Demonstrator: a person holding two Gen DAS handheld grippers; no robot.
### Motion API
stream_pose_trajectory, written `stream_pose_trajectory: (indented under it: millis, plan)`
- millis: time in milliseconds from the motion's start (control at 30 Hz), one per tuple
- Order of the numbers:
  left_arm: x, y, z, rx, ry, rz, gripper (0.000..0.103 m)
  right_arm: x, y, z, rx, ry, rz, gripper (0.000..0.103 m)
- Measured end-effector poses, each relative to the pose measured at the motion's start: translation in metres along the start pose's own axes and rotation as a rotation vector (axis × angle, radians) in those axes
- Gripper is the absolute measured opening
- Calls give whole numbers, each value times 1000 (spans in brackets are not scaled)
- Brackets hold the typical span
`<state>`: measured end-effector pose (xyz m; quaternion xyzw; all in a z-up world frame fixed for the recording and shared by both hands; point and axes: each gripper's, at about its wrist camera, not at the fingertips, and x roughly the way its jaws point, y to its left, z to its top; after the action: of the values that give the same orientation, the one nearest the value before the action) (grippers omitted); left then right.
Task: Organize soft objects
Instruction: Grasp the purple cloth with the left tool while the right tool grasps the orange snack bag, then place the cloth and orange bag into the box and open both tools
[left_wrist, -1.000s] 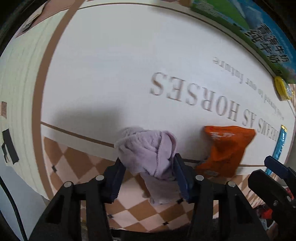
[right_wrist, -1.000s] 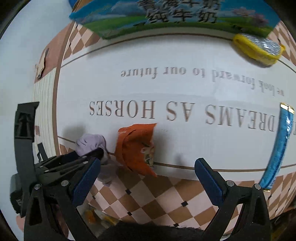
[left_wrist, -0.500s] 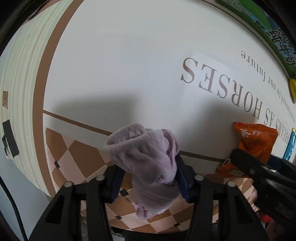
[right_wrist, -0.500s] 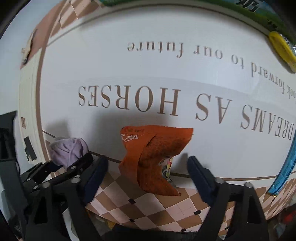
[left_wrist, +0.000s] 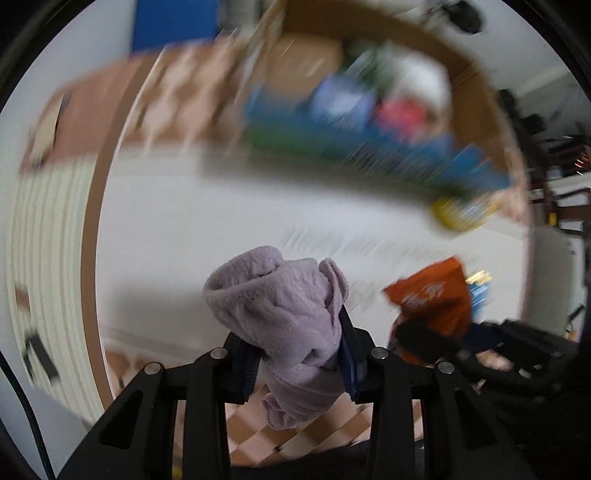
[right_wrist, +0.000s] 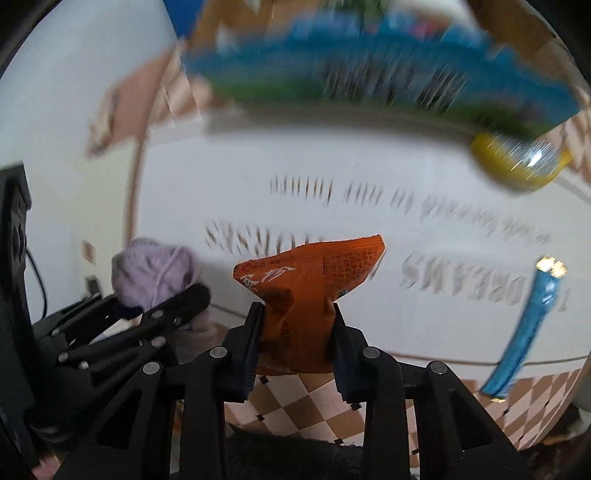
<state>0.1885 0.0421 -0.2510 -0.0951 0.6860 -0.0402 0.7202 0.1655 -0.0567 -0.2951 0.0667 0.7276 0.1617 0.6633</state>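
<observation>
- Clamping a lilac fleece cloth (left_wrist: 280, 306), the left gripper (left_wrist: 299, 363) has both blue pads pressed into the bundle; the cloth bulges above the fingers and a loose end hangs down below them, clear of the surface (left_wrist: 184, 236).
- Seen from the right wrist camera, that cloth (right_wrist: 155, 275) sits at the left, with the left gripper's black linkage just beneath it.
- The right gripper (right_wrist: 295, 341) is closed on an orange snack packet (right_wrist: 310, 288), pinched at its lower half so the torn top edge stands upright between the fingers.
- In the left wrist view the packet (left_wrist: 436, 299) shows to the right of the cloth, the two close together but apart.
- Printed lettering runs across the white cover of the surface, smeared by motion blur, with a brown checked border along the near edge.
- A blue stick-shaped wrapper (right_wrist: 524, 325) lies at the right on the surface.
- A yellow round item (right_wrist: 517, 166) rests far right, just beside a blue-and-green box (right_wrist: 369, 66) along the far edge; both are too blurred to tell more.
</observation>
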Motion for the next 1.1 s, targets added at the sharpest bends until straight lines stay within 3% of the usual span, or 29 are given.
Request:
stream_pose_trajectory:
  millis: [100,233,333,467,567,700,833,1100]
  plan:
    - [-38,-27,58,76,-63,-16,33,-62,-13,25,9,-102,34,35]
    - [-55,-35,144,130,-118,62,33,-127,-30,73,8,-222,11,35]
    - [-31,-29,191,120,-84,81,33,-142,-48,114,30,-264,-51,35]
    - [18,-25,244,106,18,104,33,-124,-71,165,64,-227,-92,35]
    - [39,-19,270,89,75,116,33,-102,-96,203,78,-167,-130,35]
    - [73,-16,285,88,137,156,33,-73,-109,229,54,-110,-203,35]
    - [90,-14,292,89,184,175,33,-47,-113,237,30,-56,-268,35]
    - [119,-3,303,74,263,194,34,2,-109,241,24,45,-255,35]
